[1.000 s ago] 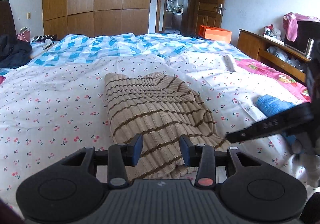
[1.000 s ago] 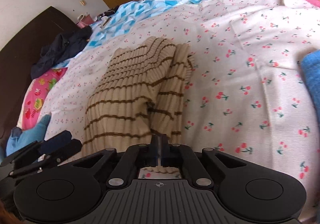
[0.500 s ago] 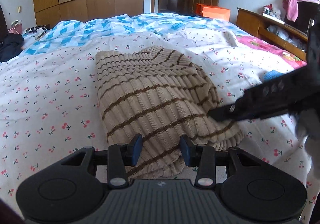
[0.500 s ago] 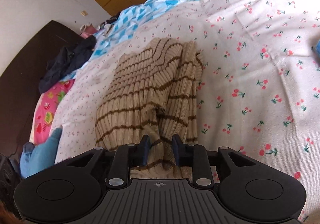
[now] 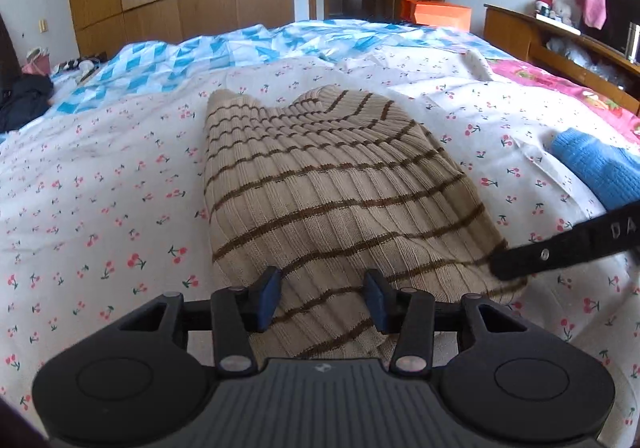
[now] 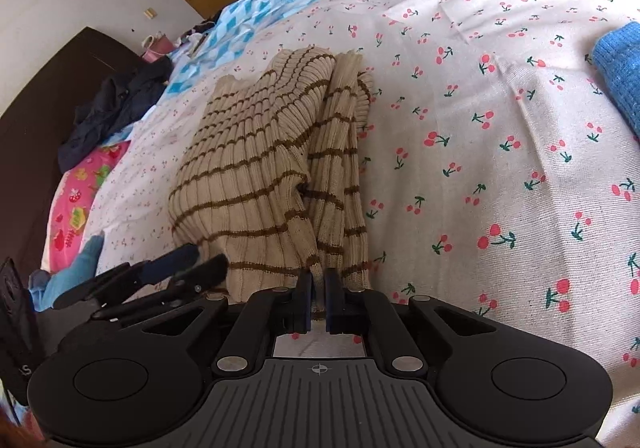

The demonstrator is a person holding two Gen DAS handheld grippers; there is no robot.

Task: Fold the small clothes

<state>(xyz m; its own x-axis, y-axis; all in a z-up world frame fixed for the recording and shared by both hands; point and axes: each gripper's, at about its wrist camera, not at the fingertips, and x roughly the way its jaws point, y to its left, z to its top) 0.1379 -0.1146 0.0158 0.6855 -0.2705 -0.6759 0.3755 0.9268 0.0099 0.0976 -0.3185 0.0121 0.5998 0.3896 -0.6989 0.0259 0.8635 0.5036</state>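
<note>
One beige striped sweater (image 5: 328, 183) lies folded lengthwise on the cherry-print bedsheet (image 5: 100, 207). Near its hem, the right gripper (image 6: 316, 298), tilted downward, is pinched tight on the knit; the left gripper (image 5: 322, 298), likewise tilted, straddles the near-left hem with jaws opening, pads clear of the cloth.

striped sweater (image 5: 328, 183): near hem hidden behind the left gripper (image 5: 322, 298). blue knit garment (image 5: 596, 171): cut off by the right frame edge. items on the wooden shelf (image 5: 560, 27): too small to be identified.
</note>
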